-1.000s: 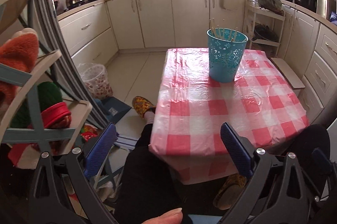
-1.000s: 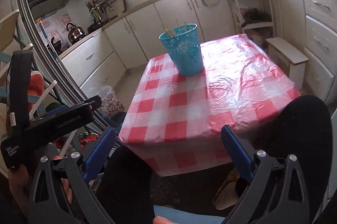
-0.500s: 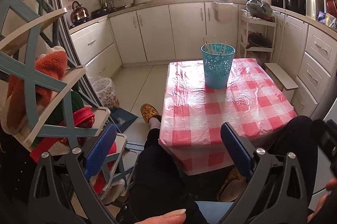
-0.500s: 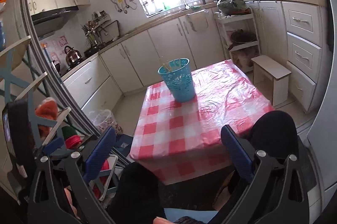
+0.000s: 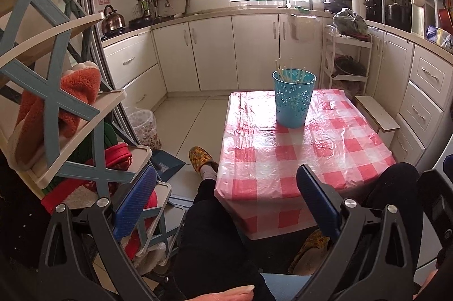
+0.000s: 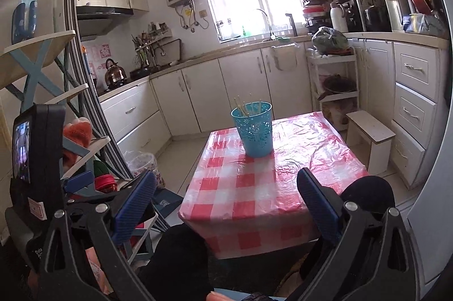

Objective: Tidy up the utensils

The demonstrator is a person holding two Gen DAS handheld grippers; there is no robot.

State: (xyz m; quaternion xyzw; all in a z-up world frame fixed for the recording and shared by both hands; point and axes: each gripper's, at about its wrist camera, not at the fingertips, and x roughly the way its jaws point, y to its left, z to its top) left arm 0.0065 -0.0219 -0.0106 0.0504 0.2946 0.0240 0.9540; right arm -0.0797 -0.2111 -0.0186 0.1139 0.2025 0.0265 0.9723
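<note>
In the left wrist view alone, a yellow slipper shows.

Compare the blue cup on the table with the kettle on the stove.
The blue cup is open-topped perforated plastic; the kettle is closed, shiny metal with an arched handle. The cup holds chopsticks and stands on the checked table; the kettle sits back on the stove. Both stand upright.

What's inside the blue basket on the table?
Several thin wooden sticks, likely chopsticks, stand in the blue basket, tops poking above the rim. The basket wall hides their lower ends and anything else at the bottom.
</note>
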